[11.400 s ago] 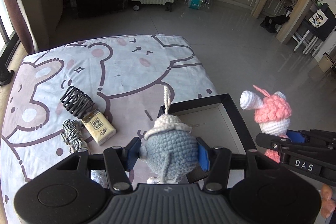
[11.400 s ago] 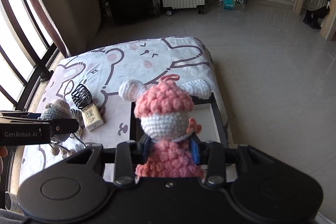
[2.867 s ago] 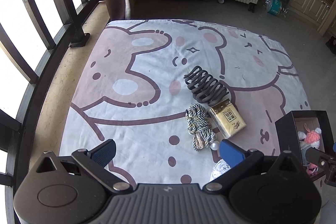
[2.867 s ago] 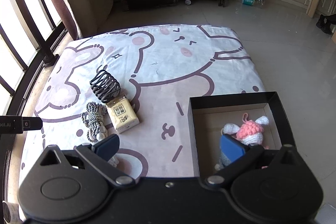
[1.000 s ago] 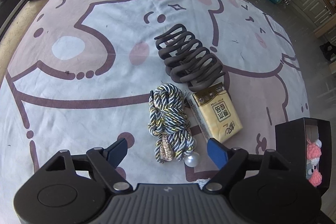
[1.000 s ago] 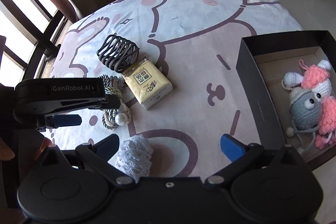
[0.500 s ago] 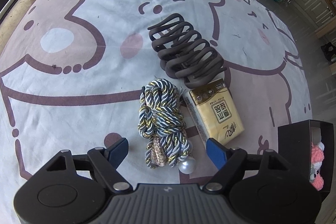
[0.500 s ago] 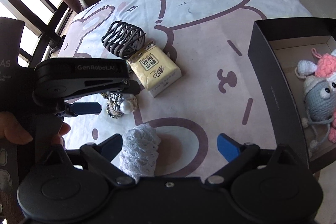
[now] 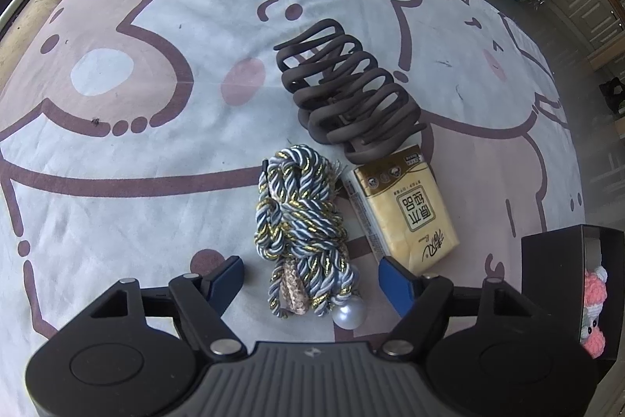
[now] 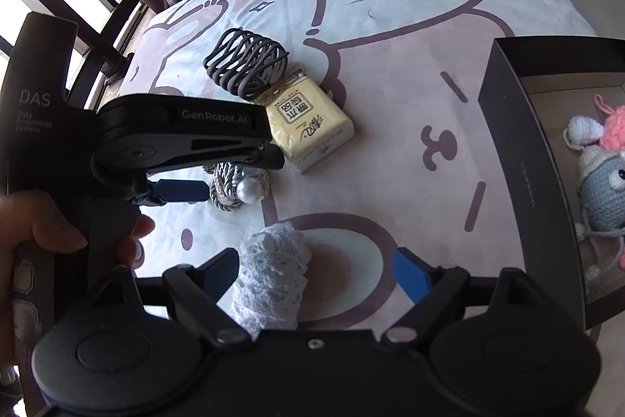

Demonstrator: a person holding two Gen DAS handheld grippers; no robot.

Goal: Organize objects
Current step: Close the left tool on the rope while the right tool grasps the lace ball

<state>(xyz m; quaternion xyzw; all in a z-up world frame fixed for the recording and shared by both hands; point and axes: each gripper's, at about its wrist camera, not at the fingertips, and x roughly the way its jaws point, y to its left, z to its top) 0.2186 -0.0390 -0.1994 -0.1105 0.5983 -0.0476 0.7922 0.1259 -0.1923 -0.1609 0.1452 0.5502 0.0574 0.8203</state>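
Note:
A blue, white and gold twisted cord bundle (image 9: 300, 233) with a pearl lies on the bear-print sheet (image 9: 117, 151). My left gripper (image 9: 312, 278) straddles its near end, jaws closing, pads clear of it on both sides. In the right wrist view the left gripper (image 10: 234, 174) hovers over that cord (image 10: 230, 186). A white lace roll (image 10: 273, 272) stands between the closing jaws of my right gripper (image 10: 316, 270), close to the left pad and far from the right one. Nothing is gripped.
A dark wavy hair claw (image 9: 347, 96) and a yellow tissue pack (image 9: 406, 213) lie just beyond the cord. The black box (image 10: 504, 143) on the right holds a grey-blue crochet toy (image 10: 601, 194) and a pink one (image 10: 617, 127). A hand (image 10: 50, 221) holds the left gripper.
Both crochet toys, held earlier, now lie in the box. Over the last second both grippers crept nearer the sheet and their jaws narrowed, left around the cord, right around the lace roll.

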